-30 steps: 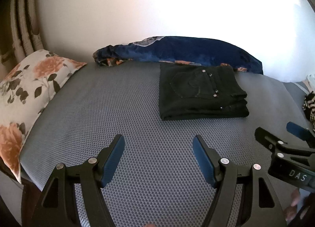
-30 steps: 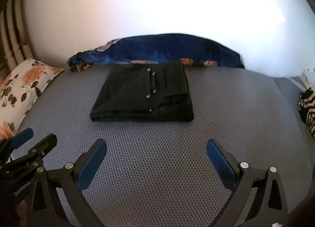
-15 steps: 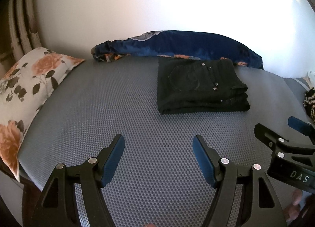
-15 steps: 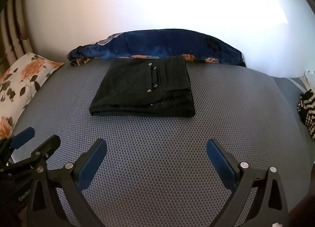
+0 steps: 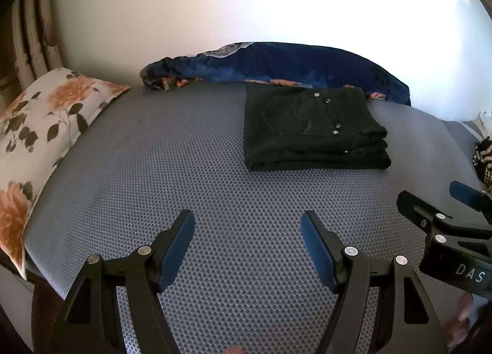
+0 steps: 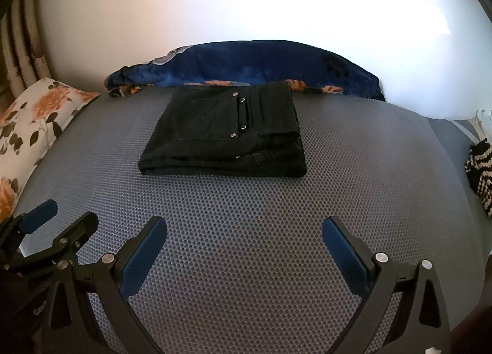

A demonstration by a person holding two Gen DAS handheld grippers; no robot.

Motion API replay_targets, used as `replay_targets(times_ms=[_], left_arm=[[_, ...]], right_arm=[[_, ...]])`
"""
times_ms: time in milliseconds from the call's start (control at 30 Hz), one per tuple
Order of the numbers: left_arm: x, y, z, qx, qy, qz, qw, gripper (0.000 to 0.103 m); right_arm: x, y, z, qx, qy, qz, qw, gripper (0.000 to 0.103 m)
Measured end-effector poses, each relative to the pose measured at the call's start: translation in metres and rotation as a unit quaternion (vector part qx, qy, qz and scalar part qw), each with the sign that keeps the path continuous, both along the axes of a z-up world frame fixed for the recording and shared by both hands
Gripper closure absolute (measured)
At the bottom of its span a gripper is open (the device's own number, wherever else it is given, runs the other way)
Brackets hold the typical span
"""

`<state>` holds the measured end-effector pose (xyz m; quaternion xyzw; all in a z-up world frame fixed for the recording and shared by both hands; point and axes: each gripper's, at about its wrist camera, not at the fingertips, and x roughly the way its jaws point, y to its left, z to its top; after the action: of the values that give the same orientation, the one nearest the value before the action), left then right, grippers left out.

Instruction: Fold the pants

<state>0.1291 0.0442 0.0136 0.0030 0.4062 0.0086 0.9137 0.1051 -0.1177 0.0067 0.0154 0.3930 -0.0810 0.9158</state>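
The black pants (image 5: pixel 310 129) lie folded in a flat rectangular stack at the far side of the grey mesh mattress (image 5: pixel 190 169), pocket and rivets facing up. They also show in the right wrist view (image 6: pixel 227 135). My left gripper (image 5: pixel 247 225) is open and empty, hovering above the mattress well short of the pants. My right gripper (image 6: pixel 244 231) is open and empty, also short of the pants. The right gripper shows at the right edge of the left wrist view (image 5: pixel 442 212); the left gripper shows at the lower left of the right wrist view (image 6: pixel 58 222).
A dark blue floral blanket (image 5: pixel 276 65) lies bunched along the wall behind the pants. A floral pillow (image 5: pixel 40 126) sits at the left end. A black-and-white knit item (image 6: pixel 479 166) lies at the right edge. A white wall stands behind.
Both grippers have drawn back and risen a little from the pants, staying open. The folded pants have not moved.
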Motion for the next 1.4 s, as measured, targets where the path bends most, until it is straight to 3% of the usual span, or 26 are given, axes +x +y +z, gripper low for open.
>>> replay_targets(times_ms=[1400], left_arm=[[-0.0002,0.003,-0.0094,0.017,0.003,0.009,0.9998,0.031]], right_arm=[[0.0003,0.0035,-0.007,0.0,0.013,-0.001,1.0,0.002]])
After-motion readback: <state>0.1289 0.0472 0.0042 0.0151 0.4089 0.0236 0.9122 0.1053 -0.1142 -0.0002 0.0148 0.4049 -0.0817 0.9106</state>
